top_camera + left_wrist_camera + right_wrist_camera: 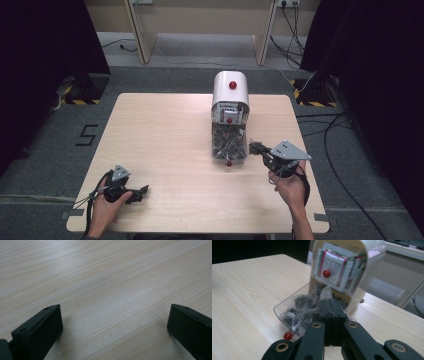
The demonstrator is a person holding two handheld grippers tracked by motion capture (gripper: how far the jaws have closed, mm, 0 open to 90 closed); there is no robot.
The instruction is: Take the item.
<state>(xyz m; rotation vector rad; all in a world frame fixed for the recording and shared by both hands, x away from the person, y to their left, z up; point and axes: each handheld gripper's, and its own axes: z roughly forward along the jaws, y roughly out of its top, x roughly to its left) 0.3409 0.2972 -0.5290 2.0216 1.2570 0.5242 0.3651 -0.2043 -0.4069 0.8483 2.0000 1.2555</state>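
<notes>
Table (165, 140) is pale wood with fine straight grain; both grippers, left (115, 322) and right (331, 305), have matte black jaws, right one with brass-coloured pivot pins. Dispenser (230, 87) is white with a red knob (232, 84), its clear drawer (287, 308) has a small red knob too. Dark sachets (302, 302) in the drawer; upper packets (337, 267) look white with red-green edging, print too blurred to read.

A dark figure 5 (88, 135) is marked on the grey floor (45, 165) just left of the tabletop (165, 150), while the print on the red-and-green packet labels (337, 267) inside the white dispenser (230, 90) is too blurred to read.
</notes>
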